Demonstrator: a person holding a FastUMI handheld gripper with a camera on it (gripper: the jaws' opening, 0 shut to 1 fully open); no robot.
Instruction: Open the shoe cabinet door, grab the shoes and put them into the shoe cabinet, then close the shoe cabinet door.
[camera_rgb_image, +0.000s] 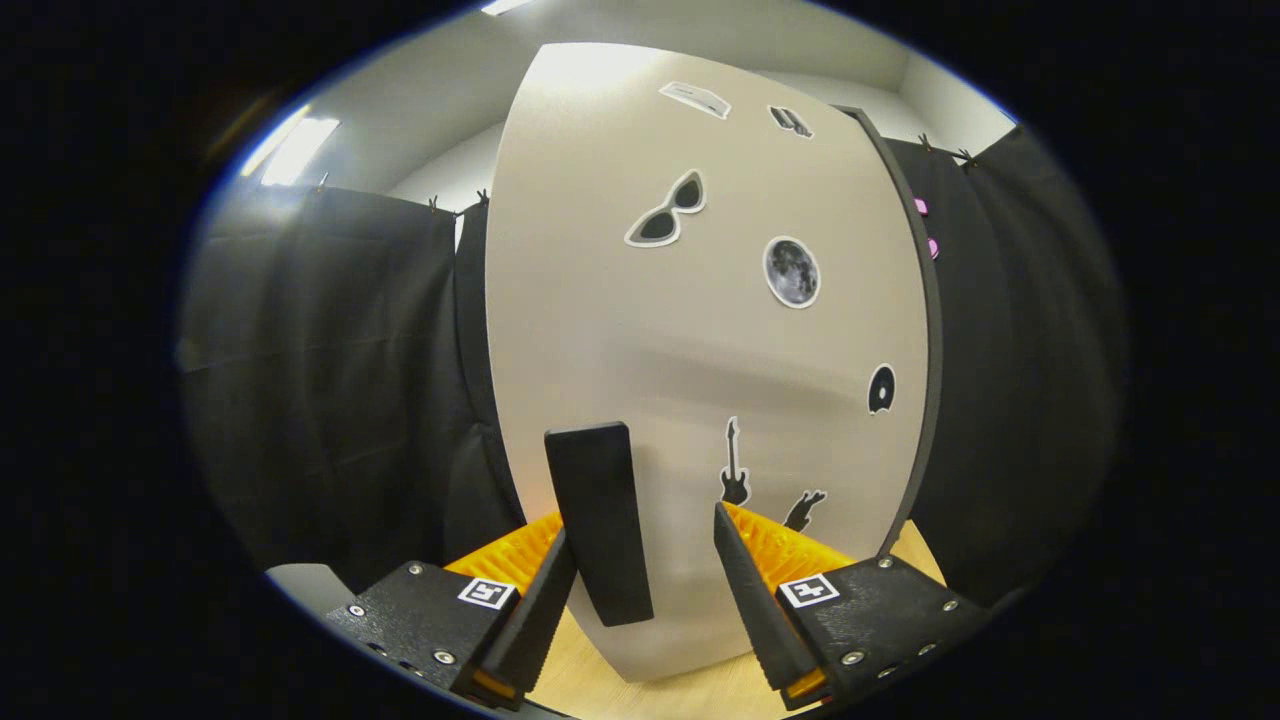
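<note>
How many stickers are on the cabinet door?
7 on the shoe cabinet door: two near its top, sunglasses, moon, one at the dark edge, guitar, and one partly hidden behind the open gripper, astride the black handle.

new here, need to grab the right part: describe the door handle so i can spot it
Find the pale cabinet door dotted with stickers. Low on it, between the open gripper fingers, sits the handle. It is a plain black upright bar that juts out, unlike the flat stickers.
</note>
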